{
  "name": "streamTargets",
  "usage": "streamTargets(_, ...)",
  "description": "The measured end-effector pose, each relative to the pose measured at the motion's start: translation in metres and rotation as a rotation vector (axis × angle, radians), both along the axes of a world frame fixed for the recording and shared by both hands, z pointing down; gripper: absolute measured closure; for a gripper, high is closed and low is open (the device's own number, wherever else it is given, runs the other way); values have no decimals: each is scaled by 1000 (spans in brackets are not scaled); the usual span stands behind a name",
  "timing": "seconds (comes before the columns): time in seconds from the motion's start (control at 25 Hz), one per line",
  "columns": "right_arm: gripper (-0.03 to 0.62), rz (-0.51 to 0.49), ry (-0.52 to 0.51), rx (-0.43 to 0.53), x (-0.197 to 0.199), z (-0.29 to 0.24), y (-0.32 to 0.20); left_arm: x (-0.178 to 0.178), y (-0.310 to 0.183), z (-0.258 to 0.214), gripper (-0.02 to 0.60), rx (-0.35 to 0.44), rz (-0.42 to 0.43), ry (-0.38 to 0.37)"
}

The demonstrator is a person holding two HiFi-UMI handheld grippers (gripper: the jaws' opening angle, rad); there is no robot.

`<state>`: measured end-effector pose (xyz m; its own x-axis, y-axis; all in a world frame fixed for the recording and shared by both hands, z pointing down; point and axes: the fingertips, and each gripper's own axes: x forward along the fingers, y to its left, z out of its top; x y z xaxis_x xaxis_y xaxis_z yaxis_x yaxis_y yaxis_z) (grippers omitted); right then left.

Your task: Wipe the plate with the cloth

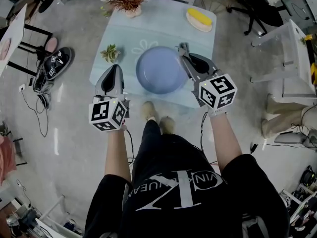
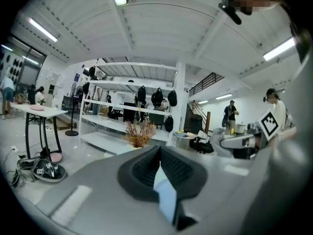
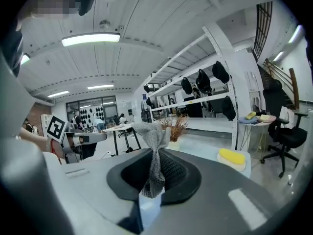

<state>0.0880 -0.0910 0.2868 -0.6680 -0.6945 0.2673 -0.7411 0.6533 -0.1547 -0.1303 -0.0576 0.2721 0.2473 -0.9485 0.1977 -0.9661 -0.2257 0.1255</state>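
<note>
Grey cloth (image 3: pixel 155 148) pinched in right gripper (image 1: pixel 184 52), plate's (image 1: pixel 159 71) 2 o'clock rim; left gripper (image 1: pixel 115 72) closed, empty, 8 o'clock; shirt (image 1: pixel 178 195) says CK.

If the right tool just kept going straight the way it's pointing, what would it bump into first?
Probably the dried plant at the far edge of the table. The right tool, shut on the cloth, points at it from above the tabletop. Height and depth are hard to judge.

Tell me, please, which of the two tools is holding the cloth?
The right tool: its jaws are shut on the grey cloth, which sticks up between them. The left tool has its jaws together with nothing in them.
</note>
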Motion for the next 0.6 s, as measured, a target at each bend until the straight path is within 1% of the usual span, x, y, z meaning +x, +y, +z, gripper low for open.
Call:
streamTargets(0.16, 553, 12, -22, 34, 9, -18, 3, 2, 9, -16, 581, 33, -13, -27)
streamTargets(0.36, 553, 12, -49, 104, 8, -41, 5, -4, 15, -34, 581, 70, -32, -23)
streamTargets(0.6, 553, 15, -45, 163, 7, -63, 10, -11, 19, -53, 581, 100, -49, -17)
